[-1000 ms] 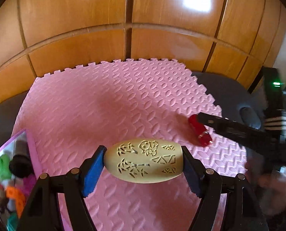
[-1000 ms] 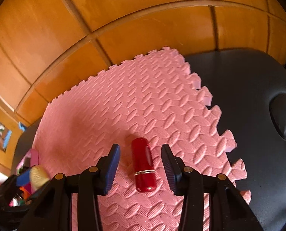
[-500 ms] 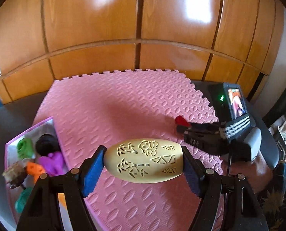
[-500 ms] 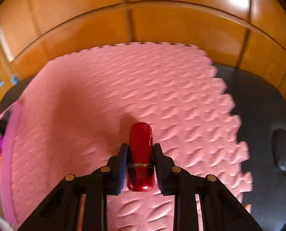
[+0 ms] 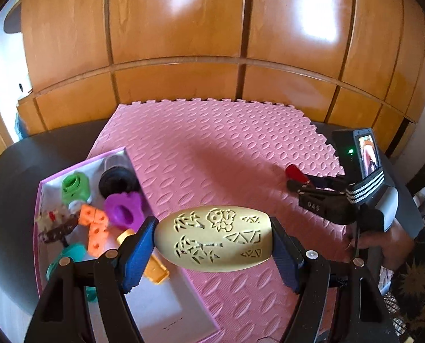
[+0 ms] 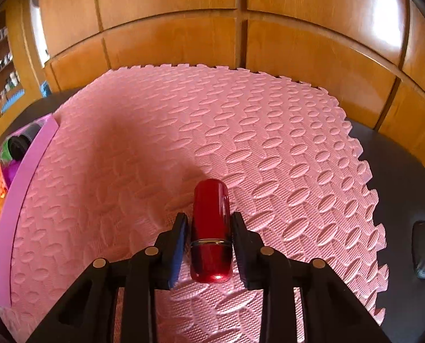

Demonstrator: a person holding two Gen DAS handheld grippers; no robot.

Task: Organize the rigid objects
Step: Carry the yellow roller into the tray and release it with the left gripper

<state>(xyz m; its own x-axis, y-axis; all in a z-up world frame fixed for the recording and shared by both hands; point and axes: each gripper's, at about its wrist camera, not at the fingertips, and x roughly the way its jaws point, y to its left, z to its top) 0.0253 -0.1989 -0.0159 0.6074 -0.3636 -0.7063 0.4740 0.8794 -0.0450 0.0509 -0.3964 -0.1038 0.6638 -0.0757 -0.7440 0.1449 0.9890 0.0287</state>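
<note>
A cream oval case [image 5: 212,237] with cut-out flower patterns sits crosswise in my left gripper [image 5: 212,247], which is shut on its two ends. It hangs over the near right edge of a pink-rimmed box [image 5: 81,165]. A glossy red lipstick tube [image 6: 209,228] lies lengthwise between the pads of my right gripper [image 6: 208,230], just over the pink foam mat [image 6: 241,143]. The pads hug its sides while the jaws are opening slightly. The left wrist view shows the right gripper [image 5: 306,183] with the red tube [image 5: 294,171] at the mat's right side.
The box holds several small toys: a green piece [image 5: 75,185], a black ring [image 5: 116,178], a purple piece [image 5: 124,205], orange blocks [image 5: 94,225]. The mat lies on a dark table [image 5: 18,188]. Wooden cabinet doors [image 5: 184,43] stand behind. A person's hand [image 5: 384,240] holds the right gripper.
My left gripper carried the oval case leftward, bringing the toy box into full view beneath it. My right gripper closed around the red tube and rolled level.
</note>
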